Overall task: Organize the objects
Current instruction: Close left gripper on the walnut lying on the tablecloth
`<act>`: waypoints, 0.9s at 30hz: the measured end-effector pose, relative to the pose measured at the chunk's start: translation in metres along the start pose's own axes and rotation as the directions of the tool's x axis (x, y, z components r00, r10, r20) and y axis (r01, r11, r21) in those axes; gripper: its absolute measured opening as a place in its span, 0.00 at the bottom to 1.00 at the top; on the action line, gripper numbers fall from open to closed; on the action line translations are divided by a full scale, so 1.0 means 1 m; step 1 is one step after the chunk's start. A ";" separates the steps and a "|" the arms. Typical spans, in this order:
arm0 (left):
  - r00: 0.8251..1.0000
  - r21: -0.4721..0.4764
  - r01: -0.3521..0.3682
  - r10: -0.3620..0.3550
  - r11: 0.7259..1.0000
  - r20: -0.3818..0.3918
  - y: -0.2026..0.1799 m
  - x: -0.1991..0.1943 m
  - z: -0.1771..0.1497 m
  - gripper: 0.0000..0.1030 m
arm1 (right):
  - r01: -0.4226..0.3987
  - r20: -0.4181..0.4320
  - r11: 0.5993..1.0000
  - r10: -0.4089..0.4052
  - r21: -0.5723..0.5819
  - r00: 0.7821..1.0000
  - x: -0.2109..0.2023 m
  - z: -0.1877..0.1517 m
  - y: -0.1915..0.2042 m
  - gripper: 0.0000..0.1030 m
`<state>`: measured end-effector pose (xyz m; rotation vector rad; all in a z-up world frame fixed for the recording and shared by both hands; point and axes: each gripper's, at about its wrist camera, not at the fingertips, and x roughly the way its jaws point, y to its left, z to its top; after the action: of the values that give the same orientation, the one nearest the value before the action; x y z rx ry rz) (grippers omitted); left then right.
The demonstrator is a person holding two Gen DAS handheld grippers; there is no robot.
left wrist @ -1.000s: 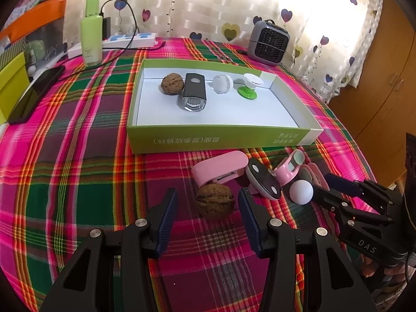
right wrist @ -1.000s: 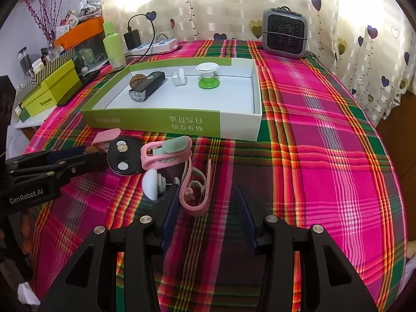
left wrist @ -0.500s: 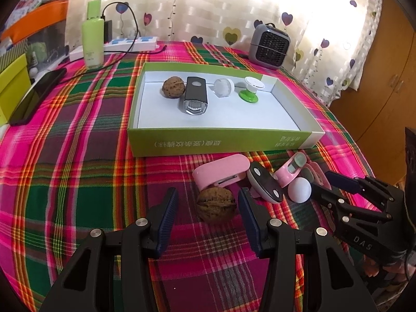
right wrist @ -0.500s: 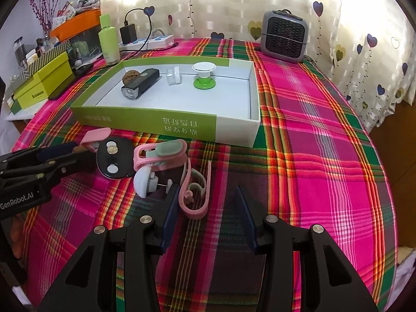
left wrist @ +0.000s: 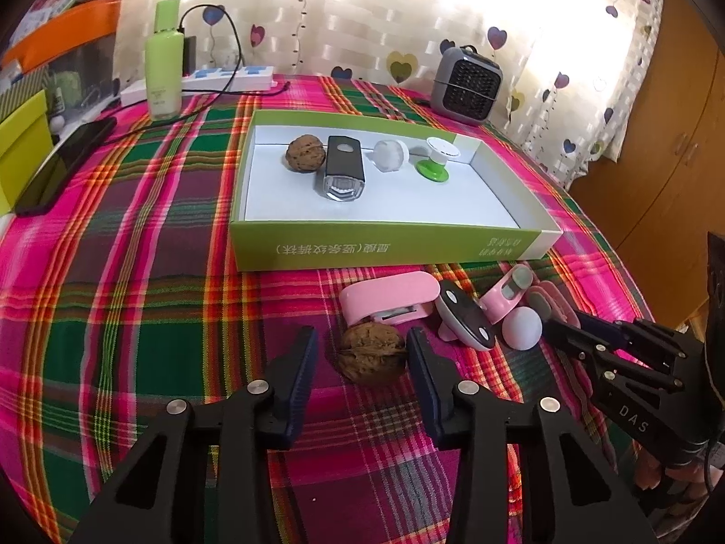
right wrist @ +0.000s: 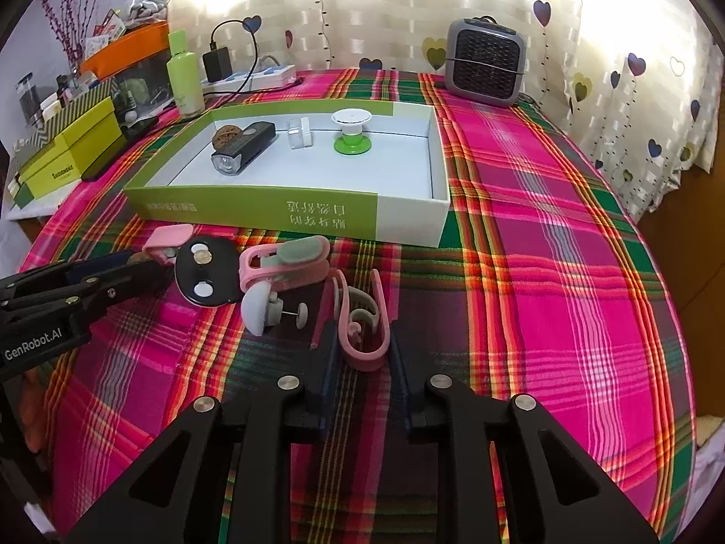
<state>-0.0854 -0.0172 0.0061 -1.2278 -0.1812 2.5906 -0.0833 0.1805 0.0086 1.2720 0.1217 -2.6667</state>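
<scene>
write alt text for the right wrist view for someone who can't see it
The right gripper has just been closing and its pads sit against a pink clip lying on a plaid tablecloth. Beyond it stands an open green box holding a small torch and a green-based spool. The left gripper reaches in beside more pink clips.

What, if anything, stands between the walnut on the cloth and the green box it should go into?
The pink stapler lies on the cloth between the walnut and the green box, whose near wall must also be cleared. The left gripper straddles the walnut, its jaws having just been closing.
</scene>
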 end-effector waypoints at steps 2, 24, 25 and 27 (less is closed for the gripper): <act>1.000 0.005 -0.002 0.002 1.000 -0.002 0.001 -0.001 -0.001 0.31 | -0.010 0.003 1.000 0.010 0.023 1.000 -0.002 -0.002 -0.002 0.22; 1.000 0.046 -0.024 0.024 0.999 -0.008 -0.005 0.000 -0.001 0.29 | 0.003 -0.003 1.000 -0.003 0.026 1.000 0.003 0.003 -0.001 0.30; 1.000 0.044 -0.021 0.021 0.999 -0.008 -0.005 0.000 0.000 0.29 | 0.003 -0.003 1.000 -0.003 0.027 1.000 0.002 0.003 -0.001 0.29; 1.000 0.042 -0.021 0.021 0.999 -0.008 -0.004 0.000 -0.001 0.29 | 0.015 -0.003 0.999 -0.015 0.029 1.000 0.002 0.003 -0.002 0.26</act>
<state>-0.0840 -0.0134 0.0069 -1.2315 -0.1120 2.5929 -0.0870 0.1814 0.0086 1.2878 0.0938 -2.6890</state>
